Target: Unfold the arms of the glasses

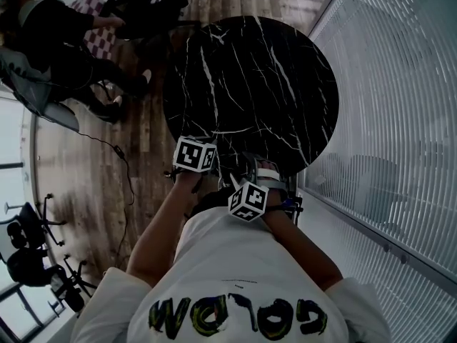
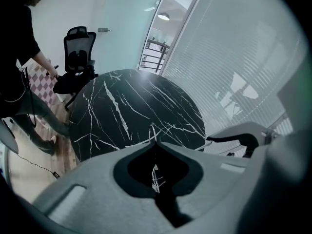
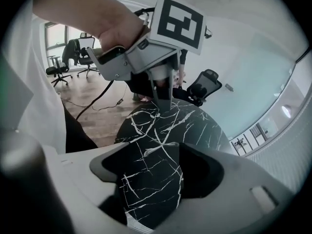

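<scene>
I cannot make out the glasses in any view. My left gripper point(image 1: 206, 160) hangs over the near edge of the round black marble table point(image 1: 250, 77). Its jaws are shut, tips together point(image 2: 155, 144), and nothing shows between them. The right gripper view shows it from the side, marker cube on top and its fingertips point(image 3: 163, 104) pointing down at the marble. My right gripper point(image 1: 265, 179) is just right of it at the table's near edge. Its jaws stand wide open point(image 3: 161, 165), with only veined marble between them.
A black office chair point(image 2: 75, 57) stands beyond the table's far side, beside a seated person in dark clothes point(image 1: 61, 34). A cable point(image 1: 118, 156) runs over the wooden floor to the left. A ribbed glass wall point(image 1: 400, 120) runs close along the table's right.
</scene>
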